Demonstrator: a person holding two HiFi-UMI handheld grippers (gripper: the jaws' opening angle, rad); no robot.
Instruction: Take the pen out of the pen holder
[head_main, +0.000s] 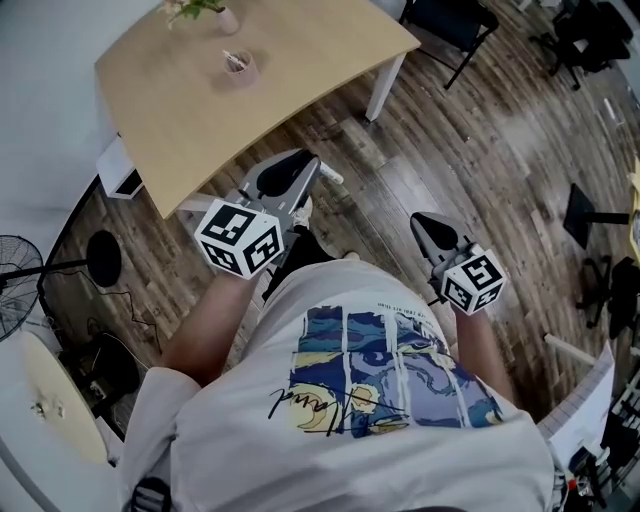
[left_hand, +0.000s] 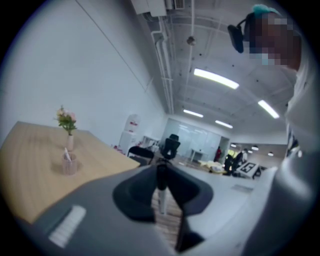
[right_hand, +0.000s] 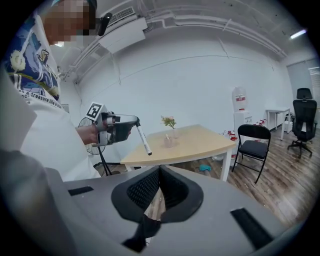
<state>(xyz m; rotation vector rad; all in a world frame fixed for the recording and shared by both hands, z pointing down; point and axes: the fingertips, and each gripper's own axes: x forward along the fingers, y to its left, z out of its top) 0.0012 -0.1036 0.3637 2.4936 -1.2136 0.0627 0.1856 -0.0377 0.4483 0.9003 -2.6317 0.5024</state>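
Indoor light is bright and even, from ceiling light strips (left_hand: 215, 78) that bloom slightly. Head view: fairly sharp, with a soft shadow under the table (head_main: 250, 90) edge and a mild sheen on the wooden floor (head_main: 470, 150). Both gripper views: fisheye, black round vignette, lines bowed at the rim. Left gripper view is smeared overall and the pen (left_hand: 161, 195) is out of focus. Right gripper view is crisper.
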